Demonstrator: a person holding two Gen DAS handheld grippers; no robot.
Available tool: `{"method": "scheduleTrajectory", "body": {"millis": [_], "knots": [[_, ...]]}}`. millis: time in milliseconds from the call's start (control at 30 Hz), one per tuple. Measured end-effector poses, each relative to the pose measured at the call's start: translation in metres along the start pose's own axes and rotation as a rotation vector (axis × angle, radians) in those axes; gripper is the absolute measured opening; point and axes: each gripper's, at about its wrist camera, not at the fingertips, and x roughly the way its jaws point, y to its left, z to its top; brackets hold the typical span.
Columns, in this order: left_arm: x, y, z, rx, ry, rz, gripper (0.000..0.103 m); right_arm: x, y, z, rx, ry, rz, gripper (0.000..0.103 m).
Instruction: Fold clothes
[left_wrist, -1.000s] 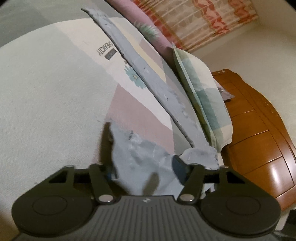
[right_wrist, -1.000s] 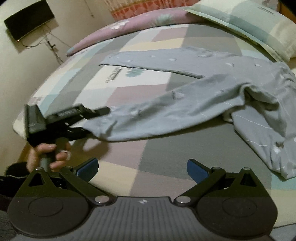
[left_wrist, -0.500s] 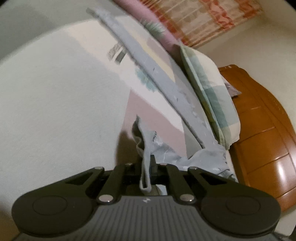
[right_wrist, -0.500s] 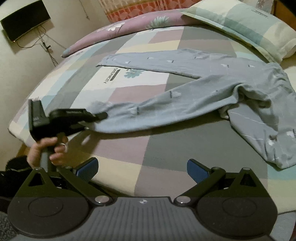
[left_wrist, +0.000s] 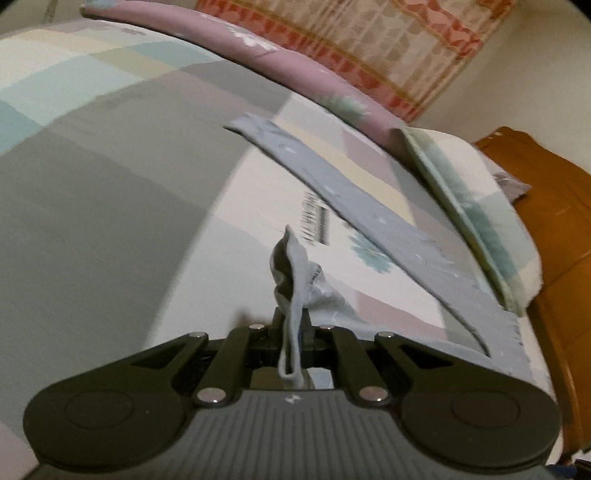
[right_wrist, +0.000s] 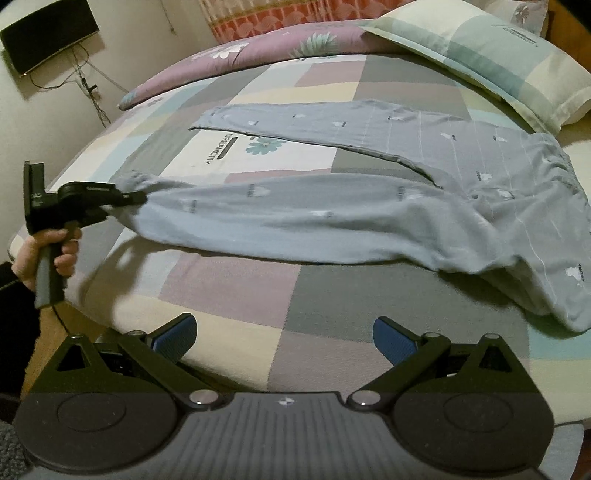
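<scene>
Grey-blue printed trousers (right_wrist: 332, 218) lie spread on the patchwork bedsheet (right_wrist: 240, 291), waistband bunched at the right. My left gripper (left_wrist: 290, 325) is shut on the cuff (left_wrist: 295, 266) of the near leg, which sticks up crumpled between the fingers. In the right wrist view that left gripper (right_wrist: 142, 197) holds the near leg raised off the sheet at the left, stretched out straight. The far leg (left_wrist: 369, 206) lies flat towards the bed's far side. My right gripper (right_wrist: 284, 336) hovers open over the bed's near edge, blue pads (right_wrist: 173, 334) wide apart and nothing between them.
A checked pillow (right_wrist: 498, 59) and a purple flowered quilt (right_wrist: 240, 51) lie along the far side. A wooden headboard (left_wrist: 554, 221) stands at the right. A hand (right_wrist: 29, 254) grips the left tool's handle beyond the bed's left edge. A dark screen (right_wrist: 48, 33) hangs on the wall.
The left gripper closed on the near leg's cuff, then lifted it and drew the leg out straight to the left. The right gripper stayed open and nearly still.
</scene>
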Motion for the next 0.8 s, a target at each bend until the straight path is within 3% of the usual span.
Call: {"method": "scheduleTrajectory", "body": {"millis": [267, 467, 533, 567, 700, 800], "knots": [[-0.015, 0.027, 0.013, -0.016, 0.006, 0.073, 0.004, 0.005, -0.004, 0.001, -0.003, -0.009, -0.036, 0.103], [-0.016, 0.035, 0.017, -0.025, 0.022, 0.085, 0.004, 0.005, -0.037, -0.007, 0.016, -0.063, -0.103, 0.102], [-0.013, 0.032, 0.020, -0.009, 0.030, 0.098, 0.004, 0.006, -0.048, -0.010, 0.011, -0.093, -0.115, 0.095], [-0.012, 0.030, 0.021, -0.004, 0.032, 0.102, 0.004, 0.007, -0.051, -0.012, -0.016, -0.110, -0.132, 0.086], [-0.006, 0.024, 0.027, 0.018, 0.042, 0.116, 0.004, 0.021, -0.049, -0.012, -0.166, -0.091, -0.196, 0.062], [-0.004, 0.019, 0.033, 0.036, 0.049, 0.129, 0.004, 0.036, -0.038, -0.011, -0.316, -0.062, -0.224, 0.056]]}}
